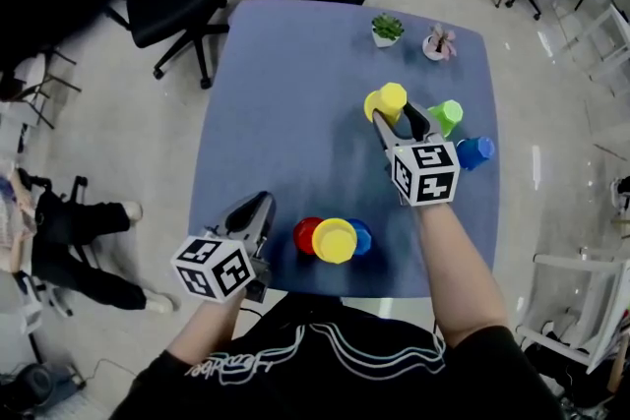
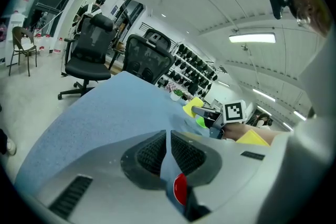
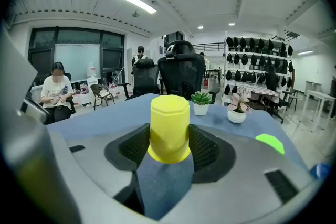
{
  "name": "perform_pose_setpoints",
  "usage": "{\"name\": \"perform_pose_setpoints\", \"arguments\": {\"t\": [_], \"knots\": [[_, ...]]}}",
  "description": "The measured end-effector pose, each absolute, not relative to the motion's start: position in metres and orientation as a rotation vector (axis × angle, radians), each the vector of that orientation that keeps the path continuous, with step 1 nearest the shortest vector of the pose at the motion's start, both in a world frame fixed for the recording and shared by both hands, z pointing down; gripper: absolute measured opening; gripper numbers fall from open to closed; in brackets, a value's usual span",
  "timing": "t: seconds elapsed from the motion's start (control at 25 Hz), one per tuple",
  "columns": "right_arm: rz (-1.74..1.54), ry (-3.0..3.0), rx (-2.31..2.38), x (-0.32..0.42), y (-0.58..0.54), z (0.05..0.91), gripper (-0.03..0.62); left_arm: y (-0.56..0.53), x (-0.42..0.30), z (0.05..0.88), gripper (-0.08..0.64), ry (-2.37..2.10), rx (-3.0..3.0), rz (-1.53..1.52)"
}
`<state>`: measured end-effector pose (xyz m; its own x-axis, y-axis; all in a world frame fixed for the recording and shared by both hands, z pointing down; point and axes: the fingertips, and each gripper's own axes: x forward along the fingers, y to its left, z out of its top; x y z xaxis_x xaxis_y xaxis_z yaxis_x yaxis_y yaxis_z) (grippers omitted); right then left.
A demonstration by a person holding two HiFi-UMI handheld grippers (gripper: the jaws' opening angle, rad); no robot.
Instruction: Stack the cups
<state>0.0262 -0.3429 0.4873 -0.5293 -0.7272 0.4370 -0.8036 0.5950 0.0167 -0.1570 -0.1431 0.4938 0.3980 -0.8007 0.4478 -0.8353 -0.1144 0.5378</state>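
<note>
Now: yellow cup (image 3: 169, 122) in hand-held gripper (image 3: 169, 140)

Seemingly six cups (image 1: 335, 240), two plants (image 1: 387, 29)

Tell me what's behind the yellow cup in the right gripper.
A green succulent and a pink-flowered plant, farther back on the table. The yellow cup hides what's directly behind it.

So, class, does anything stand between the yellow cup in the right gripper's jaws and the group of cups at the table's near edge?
Nothing visible does. The right gripper is shut on the held yellow cup, and only bare blue table lies between it and the near cups.
</note>
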Motion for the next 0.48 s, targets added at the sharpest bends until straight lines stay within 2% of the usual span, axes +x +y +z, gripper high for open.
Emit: {"name": "perform_pose_setpoints", "arguments": {"t": [0.48], "knots": [[0.223,-2.446,1.221,0.047,-0.291,0.46,0.249,-0.097,-0.149,0.475,0.048,-1.451,1.902,0.044]]}}
